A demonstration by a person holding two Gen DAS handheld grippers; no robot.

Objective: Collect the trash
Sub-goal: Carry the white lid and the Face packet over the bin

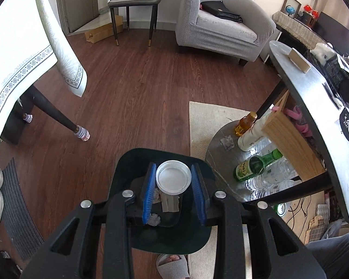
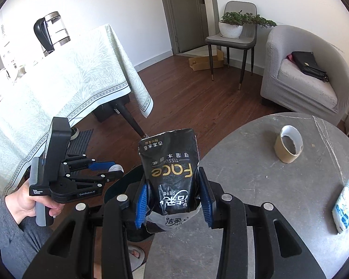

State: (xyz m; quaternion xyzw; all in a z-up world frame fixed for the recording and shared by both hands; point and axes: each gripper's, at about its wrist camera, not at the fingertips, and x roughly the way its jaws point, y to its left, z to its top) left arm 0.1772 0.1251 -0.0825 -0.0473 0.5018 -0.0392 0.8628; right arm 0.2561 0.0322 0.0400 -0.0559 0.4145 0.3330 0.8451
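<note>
just crinkled glossy tissue pack point(image 2: 171, 174)

Open wood floor point(image 1: 132, 88) ahead, dining table point(image 2: 58, 81) left, round table point(image 2: 279, 186) right

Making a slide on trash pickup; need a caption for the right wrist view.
Right gripper clamps a black tissue pack above the bin; left gripper holds a white lid.

I see blue pads on my left hand-held gripper point(image 1: 173, 181) around a white lid point(image 1: 173, 177), above a black bin point(image 1: 165, 200). My right hand-held gripper point(image 2: 173, 197) has blue pads too, on a black tissue pack point(image 2: 172, 172) with gold and white lettering. Beside that pack, the grey marbled tabletop point(image 2: 279, 197) bears a brown cardboard tube point(image 2: 288, 147) and a blue-and-white packet point(image 2: 345, 205).
</note>
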